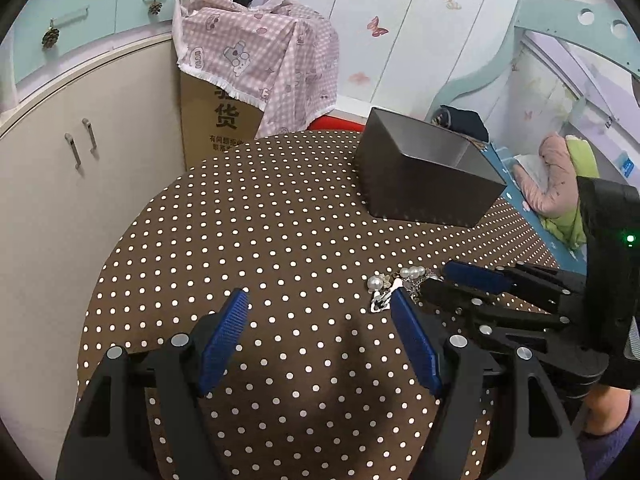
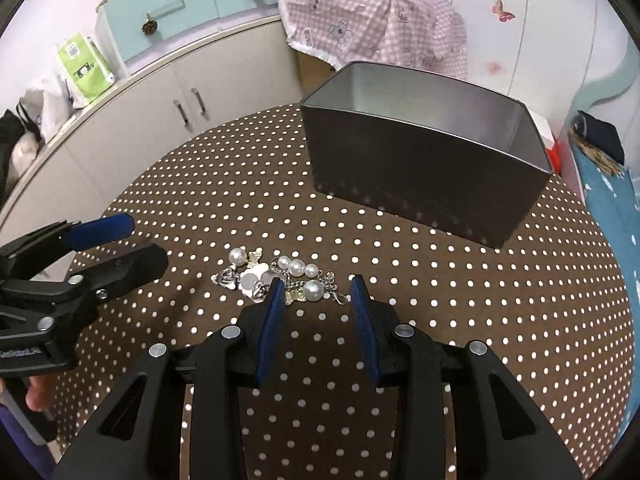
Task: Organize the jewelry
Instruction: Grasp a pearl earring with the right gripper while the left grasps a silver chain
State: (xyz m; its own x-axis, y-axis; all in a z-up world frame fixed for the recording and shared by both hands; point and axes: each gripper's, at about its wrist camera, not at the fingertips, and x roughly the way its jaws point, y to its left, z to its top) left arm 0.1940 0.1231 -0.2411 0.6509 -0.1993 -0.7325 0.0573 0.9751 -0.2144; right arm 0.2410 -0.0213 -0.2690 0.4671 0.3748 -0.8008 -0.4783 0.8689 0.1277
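You are at the start: the pearl jewelry [image 2: 280,278] lies in a small heap near the middle of the desk [image 2: 480,300], and the grey tin box [image 2: 420,176] at the far edge looks empty as far as its inside shows. Your right tongs [image 2: 318,292] are released, jaws on either side of the heap's near end, not pressing. Your left tongs [image 1: 320,304] are wide apart and empty. Grasping and placing into the box remain.

One grey tin [image 2: 424,184], one pearl bracelet [image 2: 280,280] and two grippers over one dotted table [image 2: 480,320].
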